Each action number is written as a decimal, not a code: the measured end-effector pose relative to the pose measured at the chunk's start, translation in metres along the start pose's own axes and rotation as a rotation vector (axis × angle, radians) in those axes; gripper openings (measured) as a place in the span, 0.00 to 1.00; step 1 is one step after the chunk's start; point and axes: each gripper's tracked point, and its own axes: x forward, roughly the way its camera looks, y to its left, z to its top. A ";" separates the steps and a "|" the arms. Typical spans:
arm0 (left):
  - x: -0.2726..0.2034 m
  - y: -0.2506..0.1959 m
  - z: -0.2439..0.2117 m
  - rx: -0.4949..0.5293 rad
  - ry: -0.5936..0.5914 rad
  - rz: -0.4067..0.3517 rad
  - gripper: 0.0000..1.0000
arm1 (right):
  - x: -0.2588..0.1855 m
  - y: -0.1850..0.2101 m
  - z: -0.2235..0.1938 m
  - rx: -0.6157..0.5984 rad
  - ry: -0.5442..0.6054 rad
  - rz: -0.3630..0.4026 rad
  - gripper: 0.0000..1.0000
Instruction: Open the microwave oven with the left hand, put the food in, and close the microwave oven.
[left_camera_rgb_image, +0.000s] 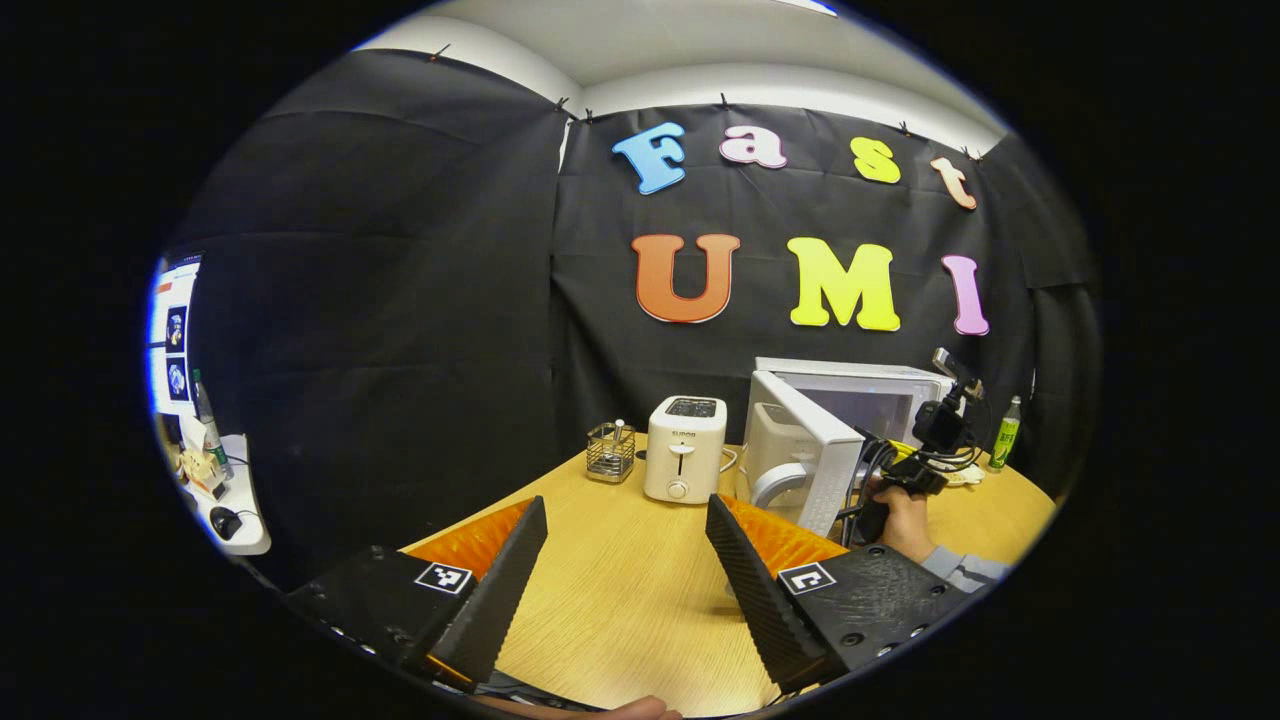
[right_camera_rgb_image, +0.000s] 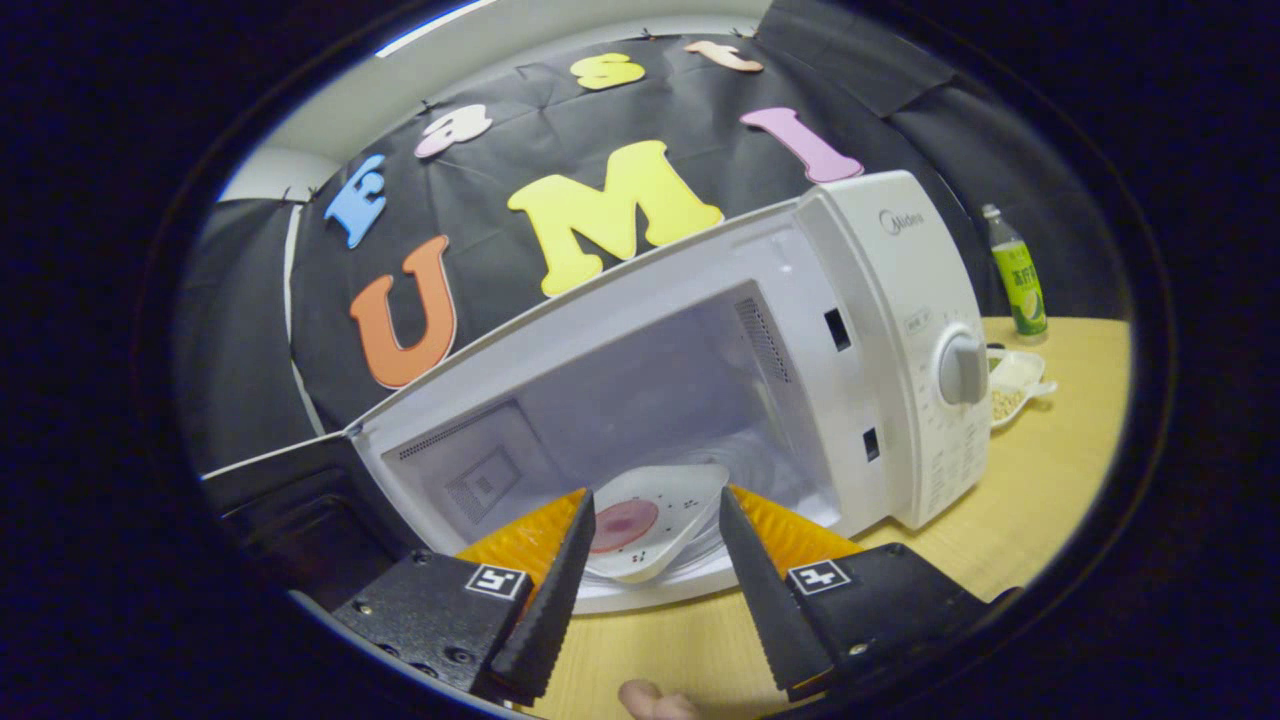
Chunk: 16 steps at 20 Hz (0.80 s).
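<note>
— What is sitting inside the microwave oven (right_camera_rgb_image: 700, 400)?

— A white plate (right_camera_rgb_image: 655, 520) carrying a reddish round of food (right_camera_rgb_image: 622, 522) is resting on the oven floor, just inside the opening, as the right gripper view is showing it. The right gripper (right_camera_rgb_image: 650, 590) is hovering at the oven's front edge, its fingers (right_camera_rgb_image: 560, 590) standing spread apart with the plate lying in the gap between them; neither finger is pressing on it.

— And the door?

— The door (left_camera_rgb_image: 800, 455) is standing wide open, swung out to the oven's left, its handle (left_camera_rgb_image: 775, 487) facing the left gripper view. The oven's dial (right_camera_rgb_image: 962, 368) is sitting on the control panel at the right.

— Where is the left gripper?

— The left gripper (left_camera_rgb_image: 625, 570) is hanging over the bare wooden desk (left_camera_rgb_image: 620, 600), well apart from the oven, its fingers (left_camera_rgb_image: 510, 580) splayed and holding nothing. Farther off in that view, a person's hand (left_camera_rgb_image: 900, 520) in a grey sleeve is holding the other gripper up at the oven's mouth.

— Anything else around?

— A white toaster (left_camera_rgb_image: 684, 448) and a wire basket (left_camera_rgb_image: 611, 451) are standing side by side left of the door. A green bottle (right_camera_rgb_image: 1018, 275) and a small white dish (right_camera_rgb_image: 1012, 385) are sitting on the desk right of the oven.
</note>
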 end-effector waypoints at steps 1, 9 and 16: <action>0.000 0.001 -0.002 0.005 0.001 0.003 0.95 | -0.008 -0.002 0.008 -0.051 -0.002 0.016 0.84; 0.014 -0.004 0.000 0.016 -0.040 -0.029 0.94 | -0.113 -0.010 0.093 -0.264 -0.033 0.155 0.92; 0.036 -0.007 0.001 -0.007 -0.046 -0.055 0.86 | -0.221 -0.048 0.173 -0.386 -0.030 0.169 0.92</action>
